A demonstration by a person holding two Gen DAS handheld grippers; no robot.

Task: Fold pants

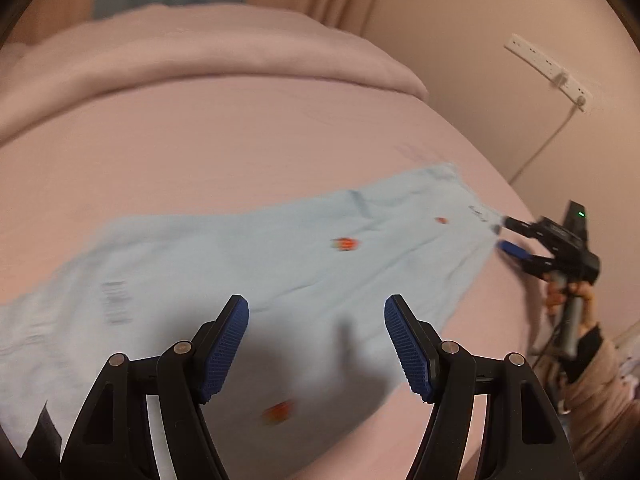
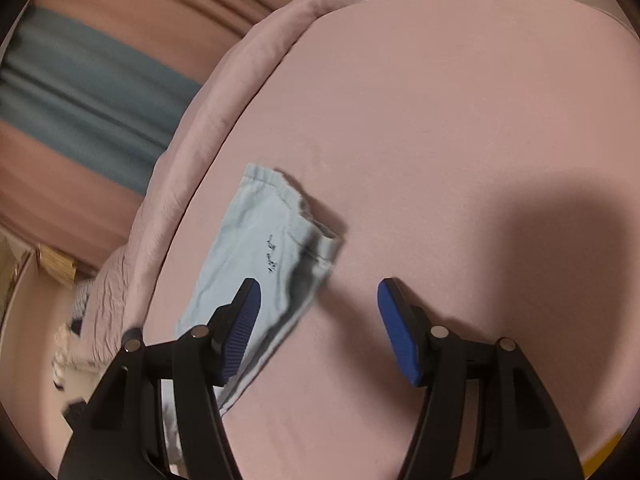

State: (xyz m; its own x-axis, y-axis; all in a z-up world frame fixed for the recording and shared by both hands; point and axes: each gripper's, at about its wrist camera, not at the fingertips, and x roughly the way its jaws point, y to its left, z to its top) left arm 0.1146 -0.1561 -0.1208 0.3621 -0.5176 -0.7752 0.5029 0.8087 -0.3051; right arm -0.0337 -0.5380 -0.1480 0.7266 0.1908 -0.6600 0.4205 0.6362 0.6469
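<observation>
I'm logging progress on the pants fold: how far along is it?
Done: the light blue pants lie spread lengthwise on the pink bed. In hand: nothing; left gripper and right gripper are open, the right beside one end. Left: further folding.

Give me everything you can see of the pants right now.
The pants are pale blue, thin soft cloth, lying spread flat and lengthwise across the pink bed sheet. Small orange-red motifs dot them, and dark handwritten marks sit near the gathered, stitched end, which is slightly rumpled. The left claw hangs open over the middle; the right claw is open at that end, one finger over the cloth. Neither claw grips them.
</observation>
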